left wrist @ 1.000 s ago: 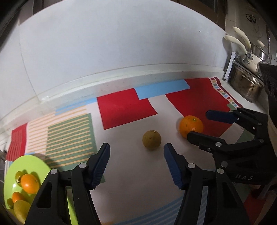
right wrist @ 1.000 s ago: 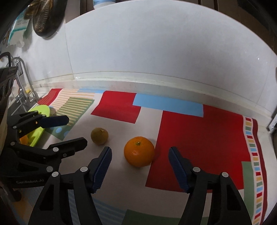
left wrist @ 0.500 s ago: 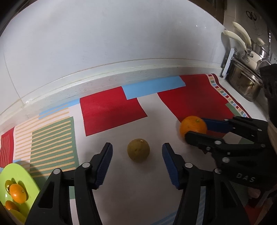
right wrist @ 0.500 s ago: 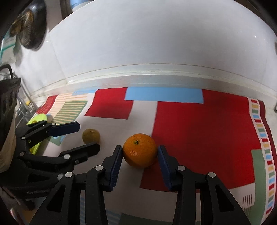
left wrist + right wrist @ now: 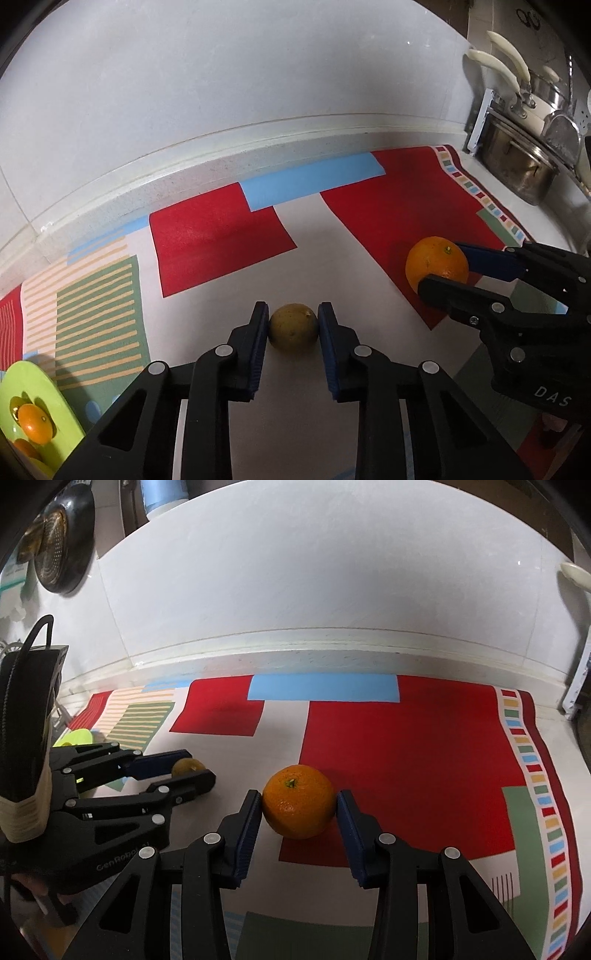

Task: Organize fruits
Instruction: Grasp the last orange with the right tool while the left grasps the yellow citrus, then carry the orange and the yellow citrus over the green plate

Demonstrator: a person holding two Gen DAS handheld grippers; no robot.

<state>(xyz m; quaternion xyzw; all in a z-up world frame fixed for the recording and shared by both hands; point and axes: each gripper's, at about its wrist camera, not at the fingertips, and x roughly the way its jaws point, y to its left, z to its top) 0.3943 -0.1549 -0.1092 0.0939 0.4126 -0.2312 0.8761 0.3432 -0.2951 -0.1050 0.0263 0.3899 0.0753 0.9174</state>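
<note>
At the far left, a green plate (image 5: 55, 402) sits at the left edge of the patterned mat (image 5: 221, 229), cut by the frame, with small oranges (image 5: 35, 422) on it. Between the plate and the middle of the mat the striped patch and the white ground lie bare, so there is open room on that side. The back edge of the mat runs just short of the raised lip of the counter (image 5: 221, 155) under the white wall.

In the middle, the left gripper (image 5: 293, 325) has its fingers narrow, both blue pads pressed on a small brownish-green fruit (image 5: 293, 326) that rests on the white part of the mat. A second ago those fingers stood wide and the fruit lay ahead of them, untouched.

Near its right, the right gripper (image 5: 299, 806) is clamped on a large orange (image 5: 299, 801) sitting where white meets the big red patch. A second ago its fingers were also wide, either side of the orange; half a second ago they had already closed on it. The two grippers are near each other but apart.

Beyond them the red patch is bare to the mat's checked right border. Steel pots (image 5: 517, 173) stand off the mat at the far right.
</note>
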